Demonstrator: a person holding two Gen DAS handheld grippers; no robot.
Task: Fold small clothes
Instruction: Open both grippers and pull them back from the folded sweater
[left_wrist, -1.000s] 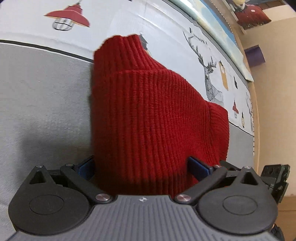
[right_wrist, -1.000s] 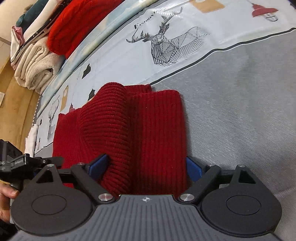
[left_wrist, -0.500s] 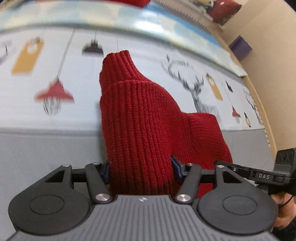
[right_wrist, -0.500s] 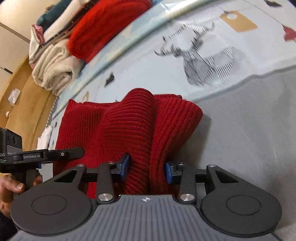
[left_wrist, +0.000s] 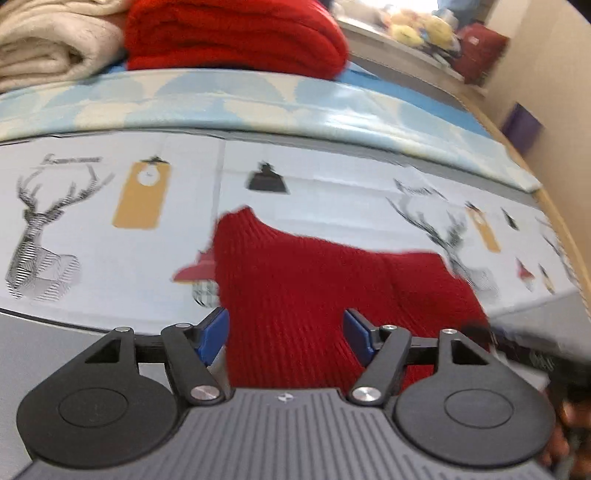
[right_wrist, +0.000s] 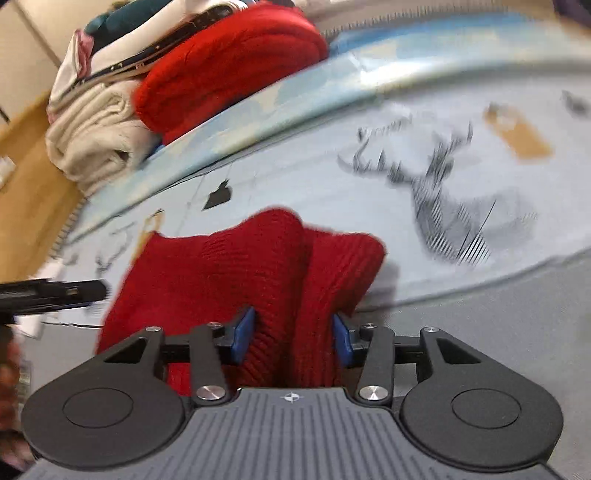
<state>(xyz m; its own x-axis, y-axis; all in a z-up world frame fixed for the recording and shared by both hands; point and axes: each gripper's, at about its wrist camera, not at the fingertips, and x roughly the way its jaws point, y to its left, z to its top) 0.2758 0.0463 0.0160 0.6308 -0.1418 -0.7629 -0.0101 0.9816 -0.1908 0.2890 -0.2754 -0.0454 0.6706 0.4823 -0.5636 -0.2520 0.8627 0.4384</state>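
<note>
A small red knit sweater (left_wrist: 314, 273) is bunched up over the printed cloth. My left gripper (left_wrist: 284, 328) has one end of it between its blue pads (left_wrist: 212, 332), which press the knit while the jaws are opening a little. In the right wrist view the same sweater (right_wrist: 221, 273) folds into thick ridges. My right gripper (right_wrist: 291, 332) squeezes a ridge between its pads (right_wrist: 341, 343), and its jaws are also opening slightly. The left gripper's arm (right_wrist: 51, 293) shows blurred at the left edge of that view. The sweater's underside is hidden.
A cloth printed with deer (left_wrist: 40, 251) and lamps covers the table, with a grey band (left_wrist: 55, 339) nearest me. At the back lies a pile of folded clothes: a red knit (left_wrist: 236, 37) and a cream one (left_wrist: 48, 55). A beige wall (left_wrist: 554, 92) closes the right side.
Both grippers went from wide open around the flat sweater to closed on it. They rose with it, bunching it, and the views tilted up toward the pile at the back.
</note>
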